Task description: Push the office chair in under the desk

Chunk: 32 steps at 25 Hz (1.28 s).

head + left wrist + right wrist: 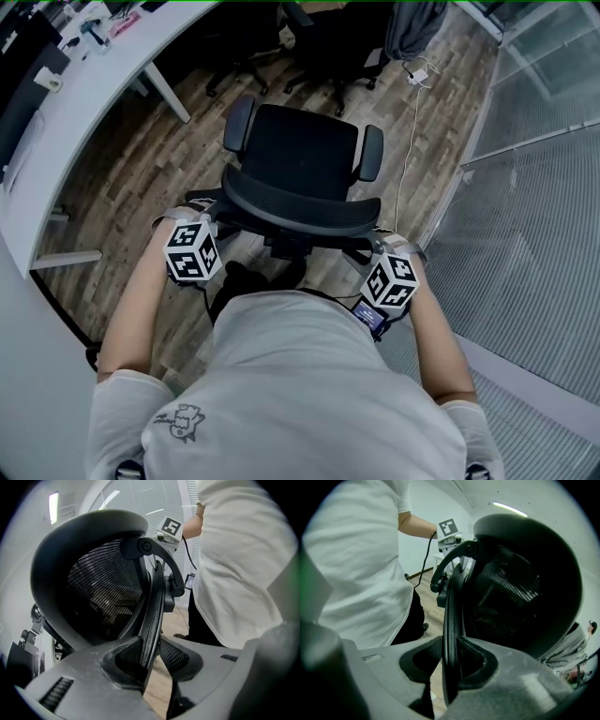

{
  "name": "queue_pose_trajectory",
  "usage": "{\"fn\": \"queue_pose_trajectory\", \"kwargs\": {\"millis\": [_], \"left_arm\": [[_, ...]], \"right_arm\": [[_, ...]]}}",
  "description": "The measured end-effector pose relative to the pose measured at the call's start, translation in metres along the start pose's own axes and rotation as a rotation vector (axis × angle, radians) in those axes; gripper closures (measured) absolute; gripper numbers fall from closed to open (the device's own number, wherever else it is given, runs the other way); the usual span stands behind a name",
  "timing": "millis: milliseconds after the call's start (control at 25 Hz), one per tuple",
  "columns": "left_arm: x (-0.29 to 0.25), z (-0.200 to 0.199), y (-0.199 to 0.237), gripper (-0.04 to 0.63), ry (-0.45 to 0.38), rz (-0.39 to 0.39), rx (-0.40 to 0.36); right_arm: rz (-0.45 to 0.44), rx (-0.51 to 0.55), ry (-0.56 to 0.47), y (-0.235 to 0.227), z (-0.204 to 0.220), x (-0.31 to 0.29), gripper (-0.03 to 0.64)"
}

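A black office chair (pixel 302 148) stands on the wood floor with its seat facing the far side of the room. The white desk (pixel 84 103) runs along the upper left, away from the chair. My left gripper (pixel 201 212) is at the left end of the mesh backrest (pixel 300 202) and my right gripper (pixel 380 242) at the right end. In the left gripper view the left gripper (pixel 150 660) is shut on the backrest's rim (pixel 153 611). In the right gripper view the right gripper (pixel 452 660) clamps the rim (pixel 451 606) the same way.
Other dark chairs (pixel 319 42) stand at the far side, with a grey garment (pixel 412 28) hung there. A white cable and adapter (pixel 417 75) lie on the floor to the right. A glass partition (pixel 544 187) closes the right side. The person stands close behind the chair.
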<state>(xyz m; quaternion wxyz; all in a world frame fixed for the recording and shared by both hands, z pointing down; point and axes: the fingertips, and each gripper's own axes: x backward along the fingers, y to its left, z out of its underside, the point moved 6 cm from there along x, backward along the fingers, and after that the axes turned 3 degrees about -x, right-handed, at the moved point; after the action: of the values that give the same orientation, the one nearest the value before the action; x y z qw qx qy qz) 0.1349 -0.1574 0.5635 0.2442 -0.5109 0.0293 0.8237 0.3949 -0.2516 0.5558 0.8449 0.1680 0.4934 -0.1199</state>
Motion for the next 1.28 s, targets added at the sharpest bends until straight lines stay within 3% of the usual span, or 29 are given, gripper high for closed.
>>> {"fn": "queue_pose_trajectory", "kwargs": {"millis": [280, 520, 1280], "left_arm": [[0.022, 0.034, -0.007, 0.482, 0.016, -0.04, 0.067], [0.057, 0.091, -0.018, 0.483, 0.034, -0.07, 0.144], [0.145, 0.217, -0.066, 0.483, 0.102, -0.18, 0.41]], "right_arm": [[-0.021, 0.071, 0.002, -0.015, -0.034, -0.023, 0.52], [-0.05, 0.13, -0.002, -0.022, -0.095, -0.054, 0.518], [-0.143, 0.339, -0.027, -0.034, -0.249, -0.135, 0.514]]}}
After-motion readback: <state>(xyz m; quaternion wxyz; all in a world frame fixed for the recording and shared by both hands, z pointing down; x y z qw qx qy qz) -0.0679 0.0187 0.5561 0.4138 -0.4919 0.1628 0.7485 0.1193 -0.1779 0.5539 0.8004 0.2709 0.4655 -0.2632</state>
